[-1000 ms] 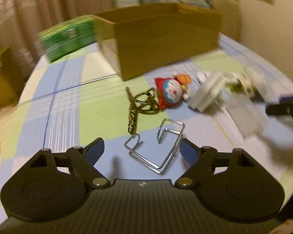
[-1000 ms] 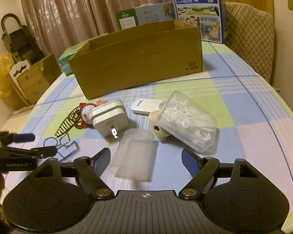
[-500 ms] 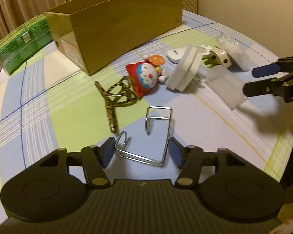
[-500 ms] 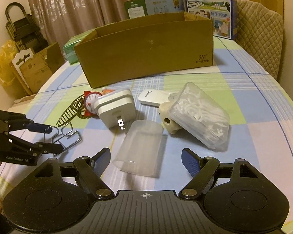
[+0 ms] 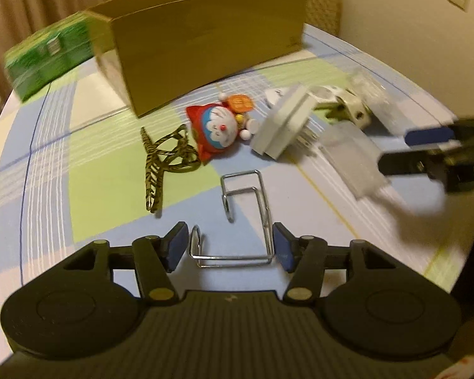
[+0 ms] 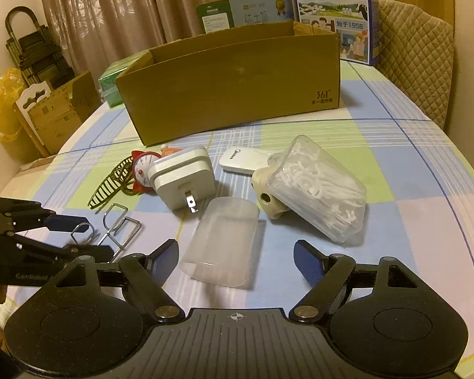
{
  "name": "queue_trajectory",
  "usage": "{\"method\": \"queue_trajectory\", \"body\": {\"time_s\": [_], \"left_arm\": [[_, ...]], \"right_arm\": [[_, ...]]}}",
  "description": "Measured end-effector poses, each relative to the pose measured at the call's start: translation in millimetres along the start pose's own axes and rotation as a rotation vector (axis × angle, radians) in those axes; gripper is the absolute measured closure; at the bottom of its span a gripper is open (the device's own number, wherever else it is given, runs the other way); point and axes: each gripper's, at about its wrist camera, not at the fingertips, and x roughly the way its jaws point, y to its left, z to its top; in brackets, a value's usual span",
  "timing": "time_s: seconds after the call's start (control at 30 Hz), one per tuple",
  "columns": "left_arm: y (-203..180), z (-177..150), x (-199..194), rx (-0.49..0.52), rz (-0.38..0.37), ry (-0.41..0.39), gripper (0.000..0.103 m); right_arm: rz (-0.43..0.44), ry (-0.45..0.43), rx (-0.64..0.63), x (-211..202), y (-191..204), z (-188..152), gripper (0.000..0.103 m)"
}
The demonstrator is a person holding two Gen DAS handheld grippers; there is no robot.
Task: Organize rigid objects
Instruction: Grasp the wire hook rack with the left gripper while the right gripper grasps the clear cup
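Observation:
A bent metal wire hook [image 5: 237, 221] lies on the checked tablecloth [image 5: 94, 189]. My left gripper [image 5: 229, 248] has its blue pads against the hook's near end on both sides, and its jaws are opening slightly. The same grip appears in the right wrist view, left gripper [image 6: 79, 235] around the wire hook [image 6: 117, 224]. My right gripper [image 6: 237, 259] stands open just above the cloth, and a clear plastic cover [image 6: 221, 243] lies between its fingers untouched. An open cardboard box [image 6: 230, 85] stands behind.
A striped hair claw [image 5: 161, 164], a red cartoon toy [image 5: 218, 129], a white charger [image 6: 183, 180], a white remote [image 6: 240, 161], a beige plug [image 6: 265, 195] and a clear tub of floss picks [image 6: 319, 189] crowd the middle. A green box [image 5: 47, 57], a milk carton [image 6: 335, 15] and a chair [image 6: 417, 63] stand behind.
My left gripper narrowed from wide apart onto the wire hook, which swung square to the pads. The right gripper edged closer to the clear cover.

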Motion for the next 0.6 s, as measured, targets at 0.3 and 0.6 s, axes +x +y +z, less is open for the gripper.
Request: {"method": "queue_trajectory", "body": {"time_s": [0.3, 0.6], "left_arm": [[-3, -3, 2, -0.087, 0.056, 0.007, 0.054], [-8, -3, -10, -0.109, 0.116, -0.037, 0.054]], "right_arm": [[-0.005, 0.007, -0.010, 6, 4, 2, 0.026], [-0.025, 0.041, -0.004, 26, 13, 4, 0.026]]}}
